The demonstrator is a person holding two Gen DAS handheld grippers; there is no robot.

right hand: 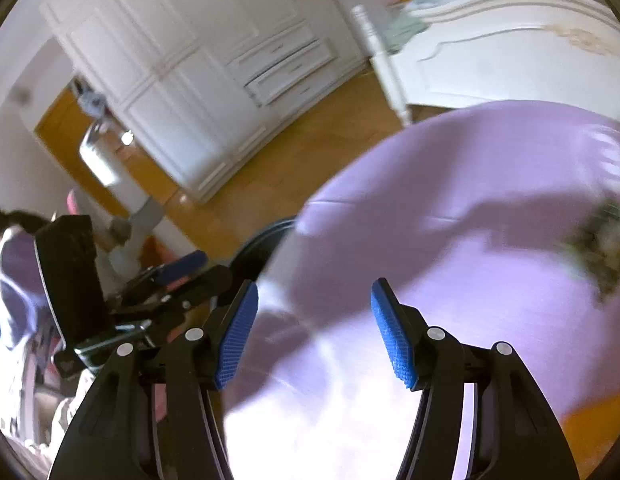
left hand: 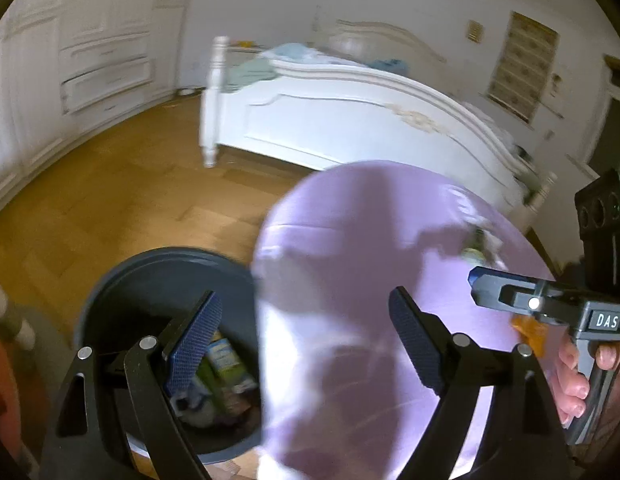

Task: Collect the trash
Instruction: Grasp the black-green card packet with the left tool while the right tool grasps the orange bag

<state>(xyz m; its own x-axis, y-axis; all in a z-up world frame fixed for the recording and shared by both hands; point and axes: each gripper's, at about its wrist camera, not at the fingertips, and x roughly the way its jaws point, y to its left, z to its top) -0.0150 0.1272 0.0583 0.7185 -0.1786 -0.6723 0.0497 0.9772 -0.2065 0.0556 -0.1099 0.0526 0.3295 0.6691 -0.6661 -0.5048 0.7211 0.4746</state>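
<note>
Dark grey plastic, a round waste bin (left hand: pixel 166 344) stands on the wooden floor at the left, tucked against the round lilac-topped table (left hand: pixel 370 248), likely so scraps can go straight over the edge; cartons and wrappers already lie inside. The left gripper (left hand: pixel 306 344) stands wide and empty above the bin's rim. The right gripper (right hand: pixel 314 332), also spread and empty, hangs over the tabletop. Only its view shows clearly the crumpled greenish litter (right hand: pixel 602 252) remaining at the table's far right.
</note>
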